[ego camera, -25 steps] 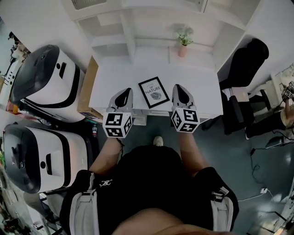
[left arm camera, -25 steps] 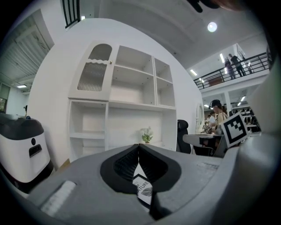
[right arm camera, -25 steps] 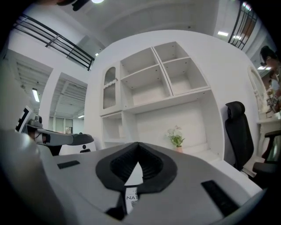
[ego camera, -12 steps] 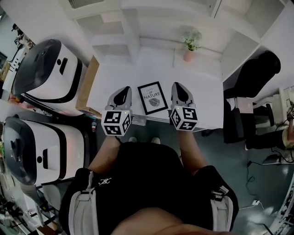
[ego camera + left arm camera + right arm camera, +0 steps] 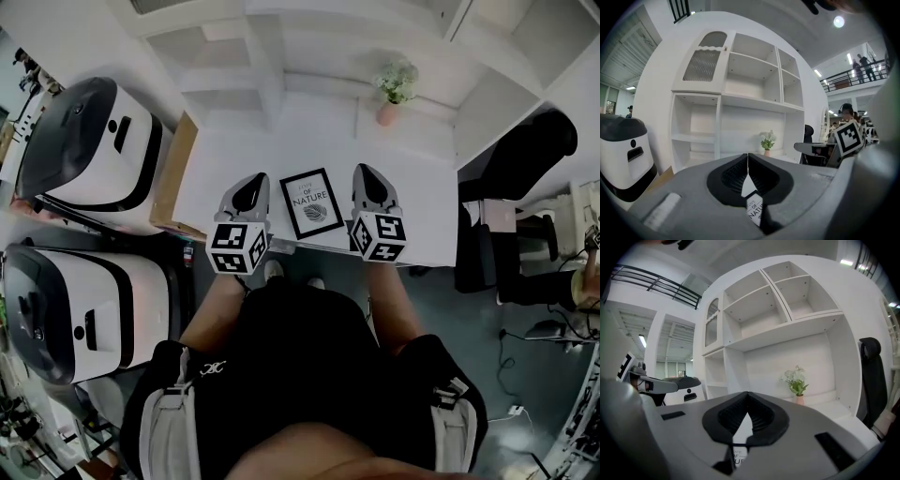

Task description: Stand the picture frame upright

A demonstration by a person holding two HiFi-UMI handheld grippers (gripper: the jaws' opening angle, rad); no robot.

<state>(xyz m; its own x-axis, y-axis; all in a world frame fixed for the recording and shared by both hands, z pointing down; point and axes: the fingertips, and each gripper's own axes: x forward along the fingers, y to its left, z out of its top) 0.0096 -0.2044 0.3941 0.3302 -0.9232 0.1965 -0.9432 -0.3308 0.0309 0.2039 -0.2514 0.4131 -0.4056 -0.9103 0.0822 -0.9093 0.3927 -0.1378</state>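
Observation:
A black-framed picture (image 5: 312,202) with a leaf print and lettering lies flat on the white desk (image 5: 412,187), near its front edge. My left gripper (image 5: 251,187) is just left of the frame and my right gripper (image 5: 368,180) just right of it, both over the desk's front part. Both are shut with nothing between the jaws. In the left gripper view a corner of the picture frame (image 5: 755,210) shows below the closed jaws (image 5: 748,161). In the right gripper view a sliver of the frame (image 5: 738,454) shows under the closed jaws (image 5: 748,401).
A small plant in a pink pot (image 5: 394,89) stands at the back of the desk against white shelving (image 5: 262,66). Two large white-and-black machines (image 5: 84,141) stand to the left. A black office chair (image 5: 520,169) is at the right. A cardboard box (image 5: 173,178) adjoins the desk's left side.
Both grippers have moved forward over the desk and now flank the picture frame more closely. The frame has not moved. Both stay shut.

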